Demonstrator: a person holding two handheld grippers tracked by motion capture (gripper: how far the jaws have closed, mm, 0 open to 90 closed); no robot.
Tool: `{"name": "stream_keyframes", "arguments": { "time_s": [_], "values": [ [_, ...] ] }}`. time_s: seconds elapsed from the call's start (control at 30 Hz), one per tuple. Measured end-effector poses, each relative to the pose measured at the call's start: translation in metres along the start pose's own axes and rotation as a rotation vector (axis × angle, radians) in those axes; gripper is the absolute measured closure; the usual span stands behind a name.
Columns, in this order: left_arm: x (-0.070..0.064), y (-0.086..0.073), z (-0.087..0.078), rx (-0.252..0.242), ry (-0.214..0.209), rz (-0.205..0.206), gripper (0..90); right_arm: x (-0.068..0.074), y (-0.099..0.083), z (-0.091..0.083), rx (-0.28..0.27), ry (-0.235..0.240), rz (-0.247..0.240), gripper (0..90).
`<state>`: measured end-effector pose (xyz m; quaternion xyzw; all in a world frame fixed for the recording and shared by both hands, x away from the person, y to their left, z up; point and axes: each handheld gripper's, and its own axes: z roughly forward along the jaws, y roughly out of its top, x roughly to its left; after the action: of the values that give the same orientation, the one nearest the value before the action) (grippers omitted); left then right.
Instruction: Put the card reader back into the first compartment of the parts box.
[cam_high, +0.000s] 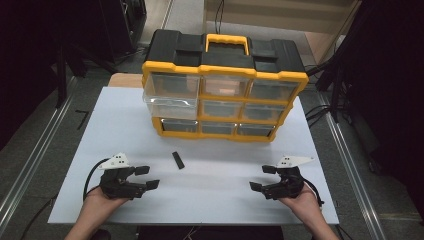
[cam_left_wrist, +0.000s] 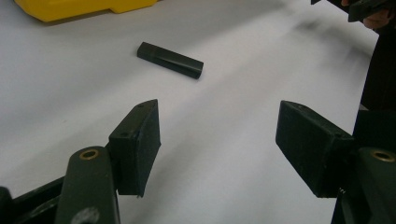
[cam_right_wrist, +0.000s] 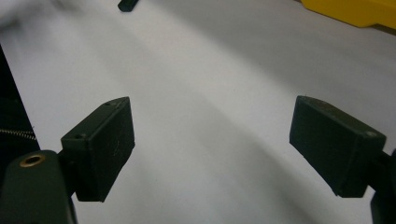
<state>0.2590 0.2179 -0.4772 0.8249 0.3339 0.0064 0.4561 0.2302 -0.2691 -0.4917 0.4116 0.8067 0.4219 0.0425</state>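
Both sets of tongs wide apart, holding nothing: left gripper near the bench's front left corner, right gripper near the front right corner, each cradled in an upturned hand at the front edge. Pads of the left one spread over bare white surface in the left gripper view; pads of the right one likewise spread in the right gripper view, nothing between them.

Around them: white bench top carrying a yellow-and-black drawer organiser along the back edge, with black lid, yellow carry handle and three rows of clear drawers. Upper left drawer pulled partway out toward the front, overhanging the row below; other drawers flush. Dark cables trailing from each gripper toward the front edge. Nothing standing between either gripper and the middle of the bench.

Small black bar lying flat on the bench, about midway between front and back edges, somewhat left of centre, well apart from both grippers and clear of the organiser's front. Closer to the left gripper. Seen in the left gripper view as a slim rectangular block, dark and matte, with a faint seam near one end; lying at a slant. Glimpsed as a dark end at the top of the right gripper view.
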Motion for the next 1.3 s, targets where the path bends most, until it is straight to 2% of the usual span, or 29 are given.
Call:
{"name": "stream_keyframes", "arguments": {
  "time_s": [0.13, 0.27, 0.4, 0.5, 0.67, 0.83, 1.03, 1.1, 1.17, 1.3],
  "values": [
    [0.0005, -0.0002, 0.0004, 0.000, 0.003, -0.007, 31.2, -0.0006, -0.0004, -0.0001, 0.004, 0.002, 0.004, 12.4],
    [0.0018, -0.0007, -0.0010, -0.003, -0.002, -0.046, 31.2, -0.0006, -0.0001, 0.0000, 0.000, 0.000, -0.003, 12.4],
    [0.0012, 0.0006, -0.0012, -0.022, 0.011, -0.030, 28.3, -0.0015, -0.0018, 0.0006, 0.002, 0.011, -0.008, 12.6],
    [0.0004, 0.0014, 0.0003, -0.024, 0.019, -0.003, 26.5, -0.0032, -0.0034, 0.0019, 0.014, 0.014, -0.004, 12.9],
    [0.0006, 0.0004, 0.0023, -0.014, 0.029, 0.013, 26.4, -0.0042, -0.0044, 0.0030, 0.022, 0.018, 0.005, 13.1],
    [0.0016, -0.0006, 0.0016, -0.021, 0.024, 0.011, 26.8, -0.0037, -0.0054, 0.0029, 0.025, 0.019, -0.017, 13.1],
    [0.0018, -0.0006, 0.0016, -0.021, 0.031, 0.011, 26.7, -0.0036, -0.0051, 0.0030, 0.025, 0.024, -0.014, 13.1],
    [0.0021, -0.0005, 0.0010, -0.020, 0.033, 0.003, 26.8, -0.0036, -0.0053, 0.0033, 0.024, 0.030, -0.020, 13.1],
    [0.0030, -0.0008, 0.0005, -0.023, 0.031, -0.004, 26.8, -0.0040, -0.0050, 0.0027, 0.020, 0.047, -0.003, 13.1],
    [0.0032, -0.0007, 0.0005, -0.032, 0.031, -0.010, 26.8, -0.0047, -0.0050, 0.0025, 0.022, 0.047, -0.009, 13.1]
  ]
}}
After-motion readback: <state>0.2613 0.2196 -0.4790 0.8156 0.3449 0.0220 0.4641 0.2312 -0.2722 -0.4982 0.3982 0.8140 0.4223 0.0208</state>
